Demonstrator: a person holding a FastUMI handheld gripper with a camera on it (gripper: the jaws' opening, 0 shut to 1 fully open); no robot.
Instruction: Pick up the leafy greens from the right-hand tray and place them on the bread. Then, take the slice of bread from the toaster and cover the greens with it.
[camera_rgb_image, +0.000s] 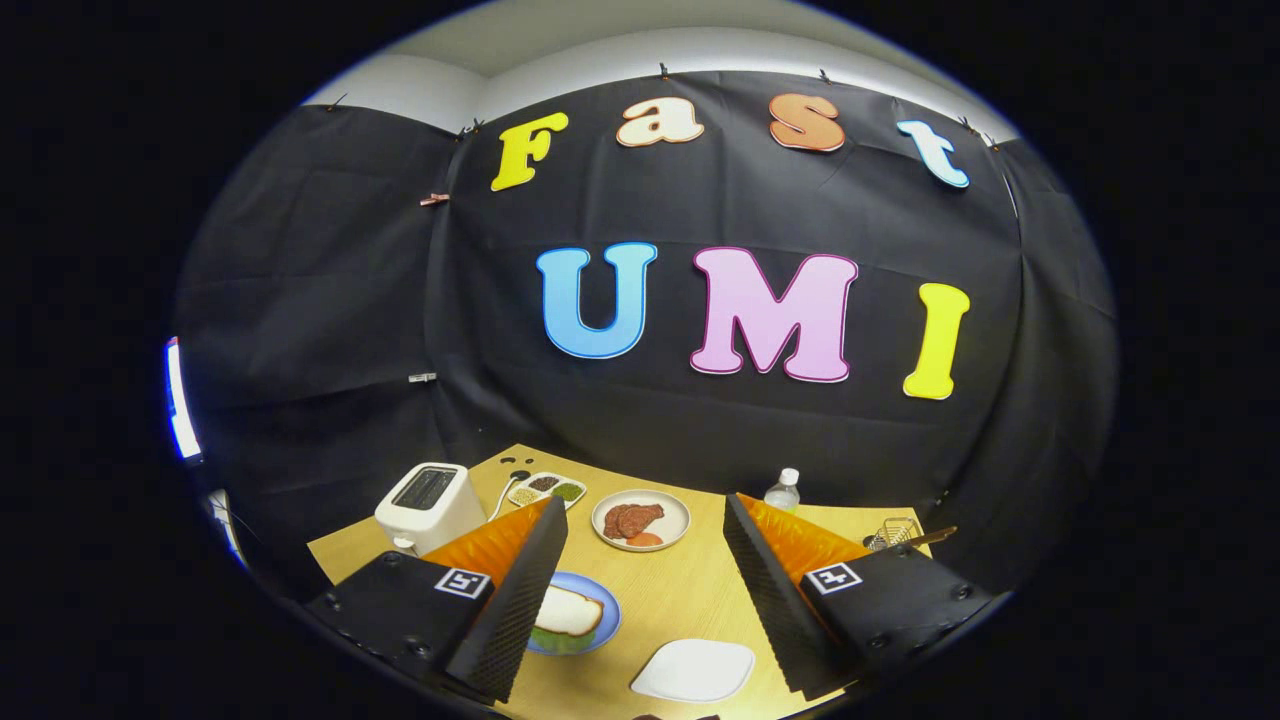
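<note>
My gripper (645, 505) is held above the wooden table (680, 600), open, with nothing between its wide-apart fingers. A blue plate (607, 612) lies beside the left finger (520, 590), partly hidden by it. On the plate rests a slice of bread (570, 610), and leafy greens (560, 641) show from under its near edge. The white toaster (430, 505) stands beyond the left finger; its top slot looks dark. A white tray (693, 670) lies low between the fingers with nothing on it.
A white plate with brown meat slices (640, 520) sits just ahead between the fingertips. A small dish of seasonings (546, 489) lies next to the toaster. A water bottle (782, 490) and a wire rack (895, 530) stand beyond the right finger.
</note>
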